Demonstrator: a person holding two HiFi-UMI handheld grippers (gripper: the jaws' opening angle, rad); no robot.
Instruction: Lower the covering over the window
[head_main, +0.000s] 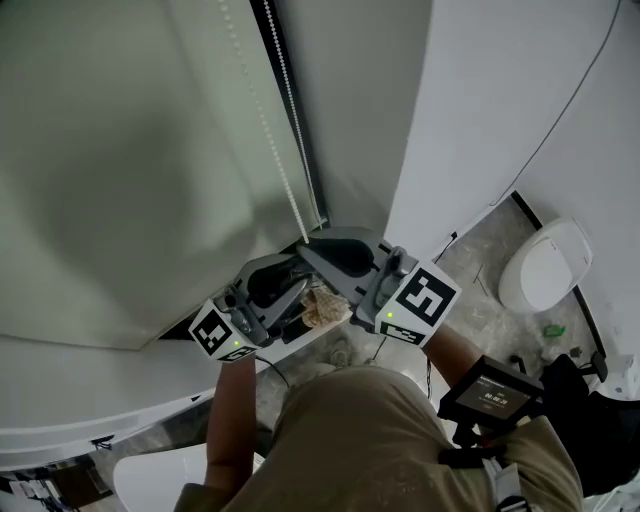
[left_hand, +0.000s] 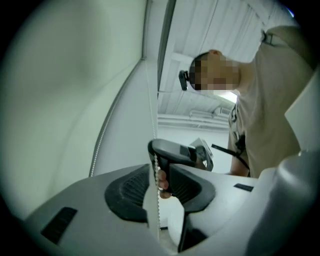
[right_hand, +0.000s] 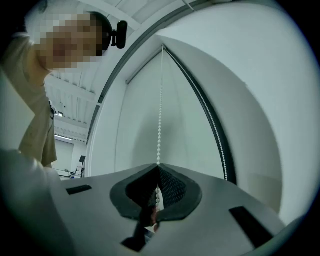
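Grey floor, white oval fixture; right gripper clamps bead chain.

A white wall stands on the right, with a thin cable curving across it and black skirting at its foot. A white rounded object sits on the grey speckled floor. A dark window frame runs left of the wall. The ceiling is white and ribbed.
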